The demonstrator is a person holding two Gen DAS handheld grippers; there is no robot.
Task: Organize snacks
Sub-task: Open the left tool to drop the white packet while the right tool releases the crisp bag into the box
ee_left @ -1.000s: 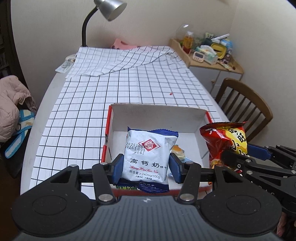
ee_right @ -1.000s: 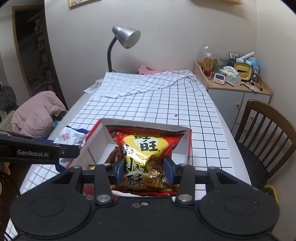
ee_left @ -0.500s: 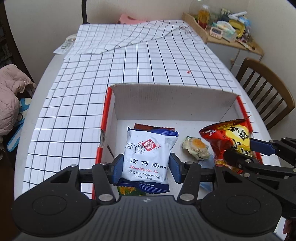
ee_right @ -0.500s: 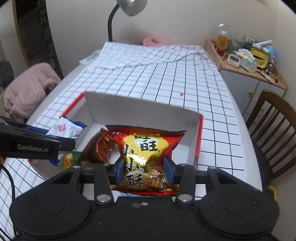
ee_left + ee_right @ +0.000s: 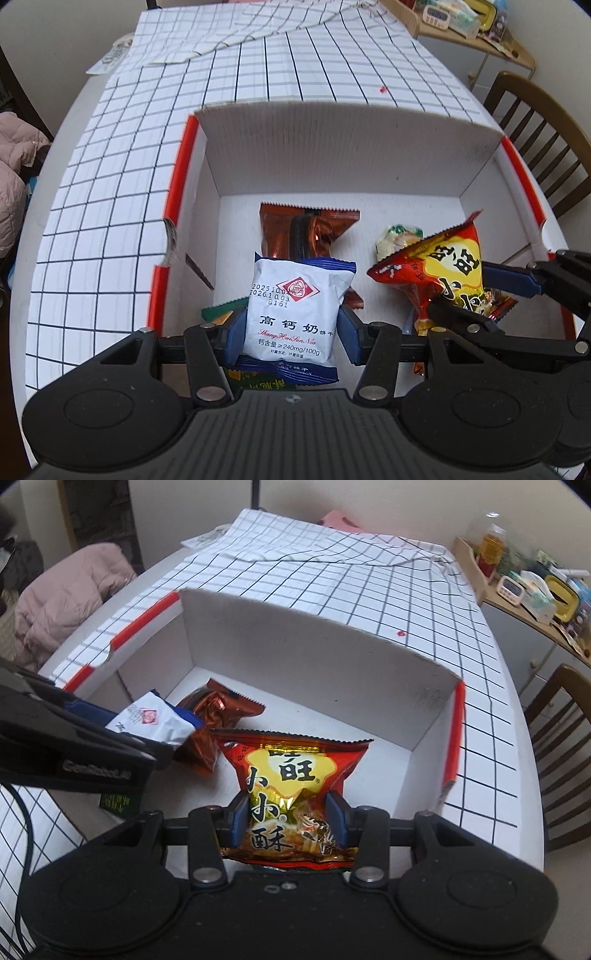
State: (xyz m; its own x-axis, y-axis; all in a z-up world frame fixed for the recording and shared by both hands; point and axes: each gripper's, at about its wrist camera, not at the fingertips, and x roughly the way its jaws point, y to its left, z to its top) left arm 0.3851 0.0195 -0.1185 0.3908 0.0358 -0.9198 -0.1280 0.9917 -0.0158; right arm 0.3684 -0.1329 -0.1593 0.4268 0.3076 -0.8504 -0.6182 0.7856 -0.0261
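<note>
Lowering both packets into the white box [image 5: 332, 158], I kept my left gripper [image 5: 291, 332] pinching the white biscuit packet [image 5: 295, 306] and my right gripper [image 5: 290, 821] pinching the red snack bag [image 5: 291, 771], both above the box floor. Best practice, I judged, was to release each over bare floor, beside the brown wrapper [image 5: 306, 232]. The box sat on a checked tablecloth [image 5: 110, 184]; a wooden chair [image 5: 561, 738] stood nearby.

1. Left tongs [image 5: 291, 330] point steeply downward, their blue pads pressed against both sides of a white packet [image 5: 295, 306].
2. Right tongs [image 5: 290, 821] tilt downward just beside them, clamped on a red bag [image 5: 291, 775].
</note>
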